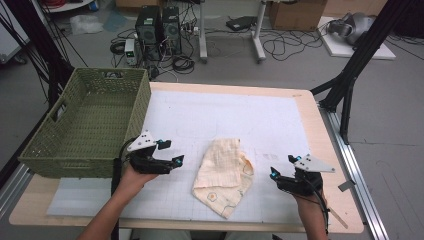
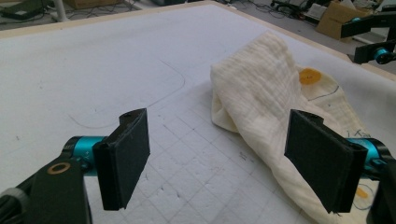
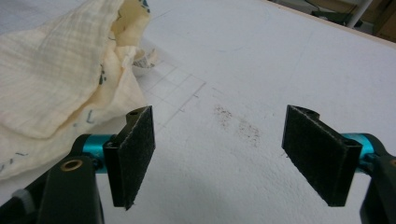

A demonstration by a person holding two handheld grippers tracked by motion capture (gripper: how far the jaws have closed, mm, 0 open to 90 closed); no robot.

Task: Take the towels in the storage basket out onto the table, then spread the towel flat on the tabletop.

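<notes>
Lying crumpled on the mat [image 1: 200, 115] near the table's [image 1: 320, 150] front edge, about midway along it: the cloth [image 1: 224, 176]. Sitting at the table's left edge, overhanging it, well apart from the cloth: the basket [image 1: 85, 125]. Flanking the cloth, touching nothing: left gripper [image 1: 170, 152] on its left, right gripper [image 1: 281, 166] on its right.

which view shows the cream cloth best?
High view: the whole cream cloth lies crumpled on the white mat, its outline complete. The left gripper view catches a folded part past the jaws; the right gripper view has one bunched end at the upper left.
</notes>
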